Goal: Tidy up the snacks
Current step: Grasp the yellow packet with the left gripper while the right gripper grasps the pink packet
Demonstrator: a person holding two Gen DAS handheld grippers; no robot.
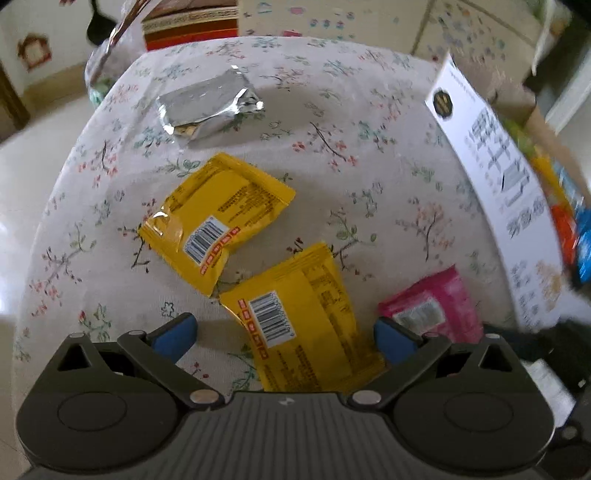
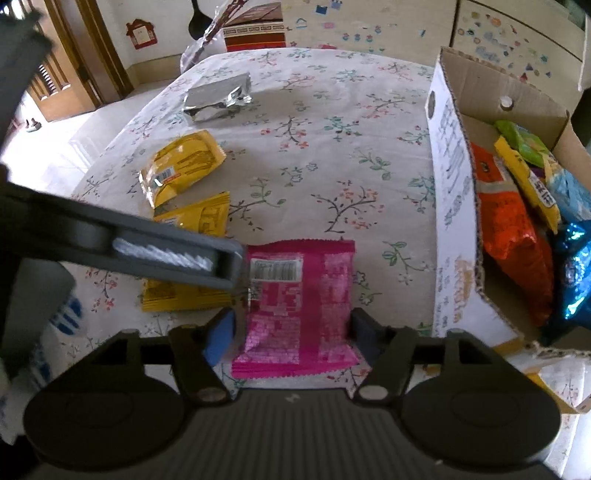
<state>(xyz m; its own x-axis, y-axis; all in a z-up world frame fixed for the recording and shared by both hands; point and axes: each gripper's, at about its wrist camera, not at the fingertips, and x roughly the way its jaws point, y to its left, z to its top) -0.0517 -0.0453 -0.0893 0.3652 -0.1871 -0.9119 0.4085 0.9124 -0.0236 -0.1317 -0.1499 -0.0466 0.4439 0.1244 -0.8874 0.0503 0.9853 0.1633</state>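
Observation:
My left gripper (image 1: 282, 334) is open above a yellow snack packet (image 1: 303, 321) that lies between its blue fingertips on the floral tablecloth. A second yellow packet (image 1: 218, 218) lies just beyond it, and a silver foil packet (image 1: 208, 105) farther back. A pink packet (image 1: 432, 306) lies to the right. My right gripper (image 2: 291, 328) is open with the pink packet (image 2: 299, 299) between its fingers, flat on the cloth. The yellow packets (image 2: 181, 166) and the silver packet (image 2: 218, 98) show at the left in the right wrist view.
An open cardboard box (image 2: 450, 177) stands at the table's right, holding orange, yellow, green and blue snack bags (image 2: 509, 225). The box wall (image 1: 498, 184) shows in the left wrist view. The left gripper's body (image 2: 122, 243) crosses the right wrist view. A red box (image 2: 255, 35) stands behind the table.

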